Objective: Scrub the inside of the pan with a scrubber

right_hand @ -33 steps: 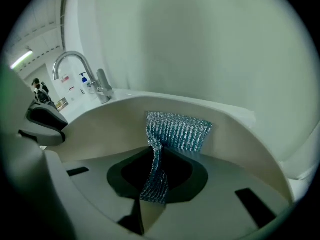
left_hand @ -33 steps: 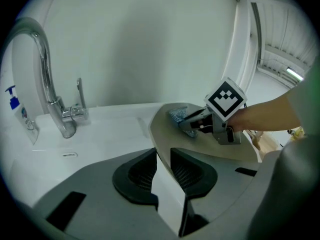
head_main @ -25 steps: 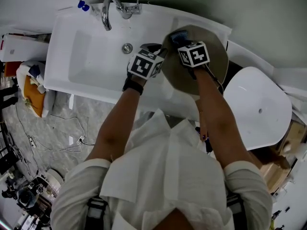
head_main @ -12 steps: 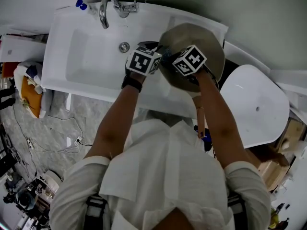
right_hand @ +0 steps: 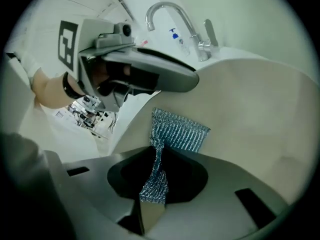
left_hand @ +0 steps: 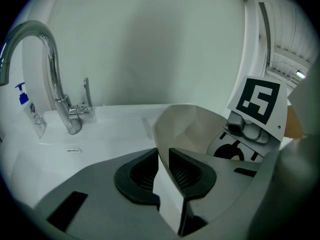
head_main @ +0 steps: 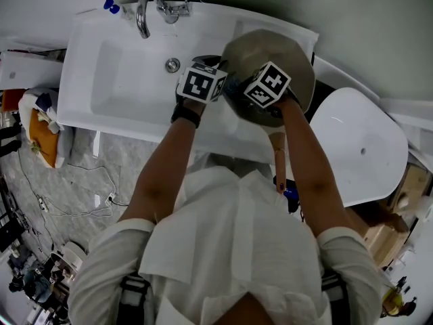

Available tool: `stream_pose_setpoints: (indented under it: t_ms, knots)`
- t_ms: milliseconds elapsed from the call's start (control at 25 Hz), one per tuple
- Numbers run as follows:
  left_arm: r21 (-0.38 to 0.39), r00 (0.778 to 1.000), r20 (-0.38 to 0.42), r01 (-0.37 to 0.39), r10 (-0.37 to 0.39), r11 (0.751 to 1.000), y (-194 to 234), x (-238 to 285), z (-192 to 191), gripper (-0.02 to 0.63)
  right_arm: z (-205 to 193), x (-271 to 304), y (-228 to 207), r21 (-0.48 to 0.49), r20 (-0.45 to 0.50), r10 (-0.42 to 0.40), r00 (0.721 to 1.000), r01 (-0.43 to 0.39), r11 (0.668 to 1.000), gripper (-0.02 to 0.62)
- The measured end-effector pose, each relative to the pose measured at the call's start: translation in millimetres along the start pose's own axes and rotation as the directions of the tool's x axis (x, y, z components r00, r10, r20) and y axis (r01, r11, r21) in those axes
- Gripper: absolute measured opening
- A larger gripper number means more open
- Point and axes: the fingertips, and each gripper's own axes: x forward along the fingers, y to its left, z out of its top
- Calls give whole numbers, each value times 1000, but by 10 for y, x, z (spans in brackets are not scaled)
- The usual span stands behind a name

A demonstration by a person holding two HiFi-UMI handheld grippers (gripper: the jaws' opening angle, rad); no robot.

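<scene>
While the pan (head_main: 294, 53) stands tilted at the right end of the white sink (head_main: 108, 90), its pale, dull inside is turned toward the person. The scrubber (right_hand: 176, 130), a blue-green metallic mesh pad, lies flat against that inner wall near the pan's left side. A twisted strip of the mesh runs back between the jaws of the right claw (right_hand: 154, 176), which are clamped tight on it. In the head view the scrubber is hidden beneath that claw's marker cube (head_main: 269, 84), which sits over the pan's near-left part.

The left claw (left_hand: 164, 166) grips the pan's left rim: the thin wall stands upright between the two dark ribbed pads (left_hand: 142, 174), one pad outside and one inside. These jaws have just been closing, and they now press on the rim. From the right gripper view the left claw reaches in over the pan's edge from above left.

Behind the pan, a curved chrome tap (head_main: 143, 15) stands at the back of the sink, with the round drain (head_main: 172, 65) in the basin floor. To the right of the sink is a white oval fixture (head_main: 358, 147). Grey marbled floor (head_main: 81, 161) with loose cables (head_main: 74, 191) shows to the left.
</scene>
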Motion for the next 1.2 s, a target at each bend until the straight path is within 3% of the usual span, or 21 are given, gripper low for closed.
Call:
stream_pose_setpoints:
  t_ms: [120,240,360,560,720,840,1080,1200]
  knots:
    - [-3,1000,-11,-6,6,1000,-5,5,6,74,240,-11,-271,63,108,-115,988,109,992,48]
    - [-7,1000,-18,-11,11,1000,-9,6,-2,72,391,-117,-627,151,177,-283,943,258,954,48]
    - [-3,1000,-23,-13,12,1000,-11,12,-9,72,455,-347,-1058,313,228,-471,852,394,864,48]
    - [-2,999,-33,-7,6,1000,-13,15,-22,72,354,-747,-1481,518,217,-658,721,487,704,48]
    - [0,999,-34,-3,3,1000,-12,10,-15,72,87,-1083,-1698,690,187,-767,613,474,547,48]
    - [9,999,-45,-4,4,1000,-18,10,-18,72,-189,-1279,-1722,774,141,-822,551,456,439,48]
    - [13,998,-59,-7,8,1000,-14,4,-25,72,-776,-1410,-1456,879,45,-881,472,400,259,48]
    - [14,998,-63,-5,6,1000,-4,3,-28,74,-887,-1335,-1403,912,34,-888,458,349,215,48]
